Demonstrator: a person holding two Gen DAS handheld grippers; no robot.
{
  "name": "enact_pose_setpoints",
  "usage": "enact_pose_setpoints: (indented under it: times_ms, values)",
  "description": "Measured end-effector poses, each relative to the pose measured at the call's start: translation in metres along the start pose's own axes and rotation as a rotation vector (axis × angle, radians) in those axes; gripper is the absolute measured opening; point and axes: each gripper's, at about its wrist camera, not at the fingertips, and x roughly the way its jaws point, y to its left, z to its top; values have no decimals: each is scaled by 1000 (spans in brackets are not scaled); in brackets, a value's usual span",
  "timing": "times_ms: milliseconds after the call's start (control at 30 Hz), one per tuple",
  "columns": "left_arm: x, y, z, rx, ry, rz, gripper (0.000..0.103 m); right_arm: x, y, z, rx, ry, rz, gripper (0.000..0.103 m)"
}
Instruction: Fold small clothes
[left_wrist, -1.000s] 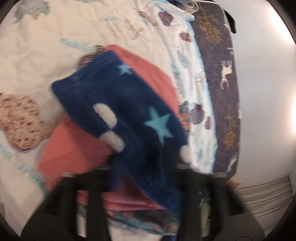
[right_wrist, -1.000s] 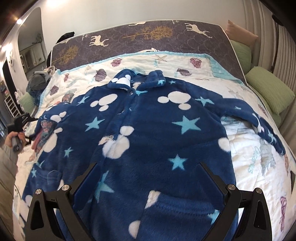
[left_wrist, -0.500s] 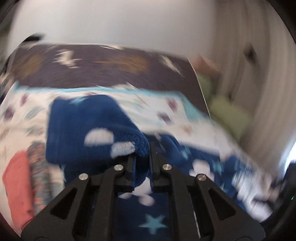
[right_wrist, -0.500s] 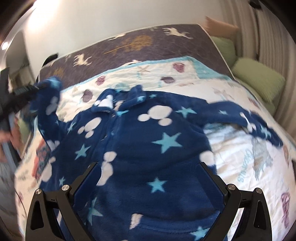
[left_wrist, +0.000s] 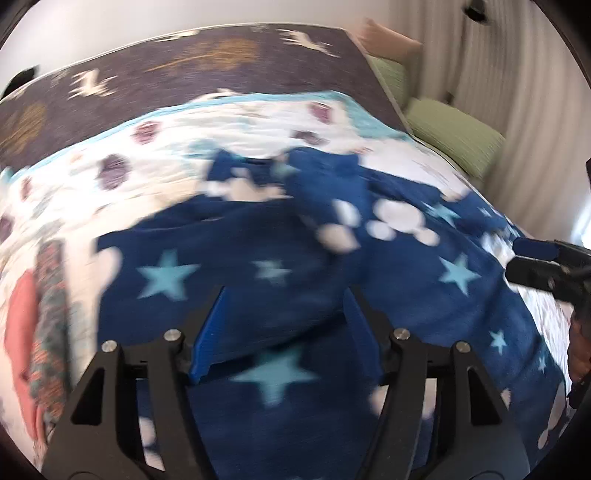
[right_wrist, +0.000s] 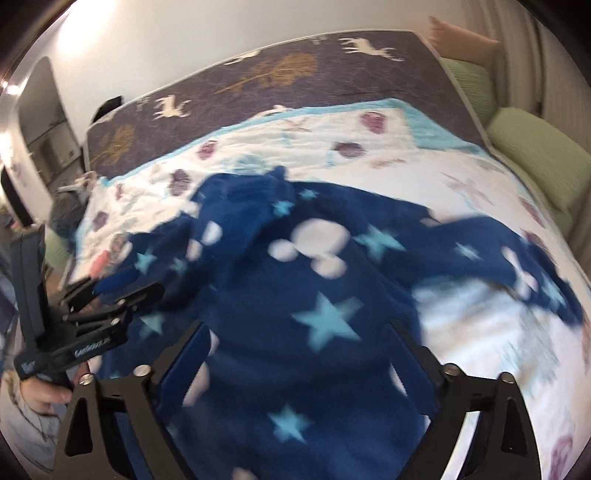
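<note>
A navy fleece child's jacket (left_wrist: 288, 266) with light-blue stars and white mouse-head spots lies spread on the bed; it also shows in the right wrist view (right_wrist: 332, 280). Its left sleeve lies folded across the chest. My left gripper (left_wrist: 286, 314) is open and empty just above the jacket's lower left part; it also shows at the left of the right wrist view (right_wrist: 122, 295). My right gripper (right_wrist: 299, 354) is open and empty over the jacket's lower middle; it shows at the right edge of the left wrist view (left_wrist: 517, 254). The right sleeve (right_wrist: 517, 266) lies stretched out to the right.
The bed has a white shell-print quilt (right_wrist: 332, 144) over a dark deer-print cover (right_wrist: 295, 77). A stack of folded clothes, coral and patterned (left_wrist: 33, 332), lies at the bed's left edge. Green pillows (right_wrist: 532, 155) lie along the right side.
My left gripper carried the left sleeve from the bed's left side across onto the jacket's chest and let it go, its jaws now open. The right gripper stayed open over the lower hem.
</note>
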Motion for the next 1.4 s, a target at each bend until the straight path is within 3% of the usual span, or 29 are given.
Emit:
enact_pose_setpoints:
  times_ms: [100, 200, 267, 367, 467, 533, 567, 667, 733, 833, 933, 967, 1000, 1033, 1067, 1133, 1233, 1267, 1300, 1333, 1400]
  values:
    - [1, 24, -9, -70, 8, 19, 65, 20, 18, 29, 16, 17, 71, 89]
    - [10, 38, -17, -113, 31, 58, 65, 41, 47, 49, 13, 27, 58, 89]
    - [20, 44, -21, -150, 58, 81, 65, 64, 77, 60, -37, 40, 5, 89]
    - [26, 44, -29, -163, 81, 88, 65, 110, 118, 68, -132, 103, -178, 89]
    - [22, 43, -36, -110, 83, 143, 65, 146, 125, 73, -136, 136, -272, 87]
    - [22, 48, -41, -75, 94, 229, 65, 148, 105, 74, -88, 123, -341, 46]
    - [24, 56, -44, -83, 105, 255, 66, 143, 87, 72, -21, 130, -322, 44]
    - [25, 82, -50, -193, 114, 215, 66, 120, 19, 57, 226, 158, -169, 42]
    - [22, 87, -50, -217, 103, 211, 66, 103, -22, 40, 353, 157, -89, 29]
    - [17, 82, -51, -201, 89, 222, 66, 88, -67, 18, 504, 147, 62, 20]
    - [11, 76, -54, -195, 85, 204, 66, 91, -76, 13, 521, 183, 262, 24]
    - [8, 74, -56, -191, 85, 196, 66, 93, -74, 15, 512, 196, 293, 26]
    - [7, 73, -57, -186, 87, 191, 66, 98, -70, 17, 490, 218, 299, 38]
    - [6, 72, -58, -182, 89, 190, 67, 103, -67, 18, 481, 234, 284, 60]
    - [5, 72, -59, -175, 94, 193, 70, 110, -64, 19, 491, 245, 265, 67]
    - [7, 74, -63, -173, 105, 210, 71, 116, -64, 14, 574, 234, 282, 77]
    - [13, 82, -66, -202, 131, 218, 71, 125, -62, 19, 614, 205, 310, 83]
    - [15, 84, -66, -210, 140, 229, 71, 128, -60, 23, 606, 204, 315, 78]
    - [16, 84, -66, -213, 143, 239, 71, 132, -57, 28, 590, 202, 322, 33]
    - [16, 87, -66, -221, 144, 244, 71, 133, -54, 33, 566, 222, 332, 15]
    - [13, 89, -69, -239, 140, 240, 71, 118, -49, 40, 559, 171, 342, 15]
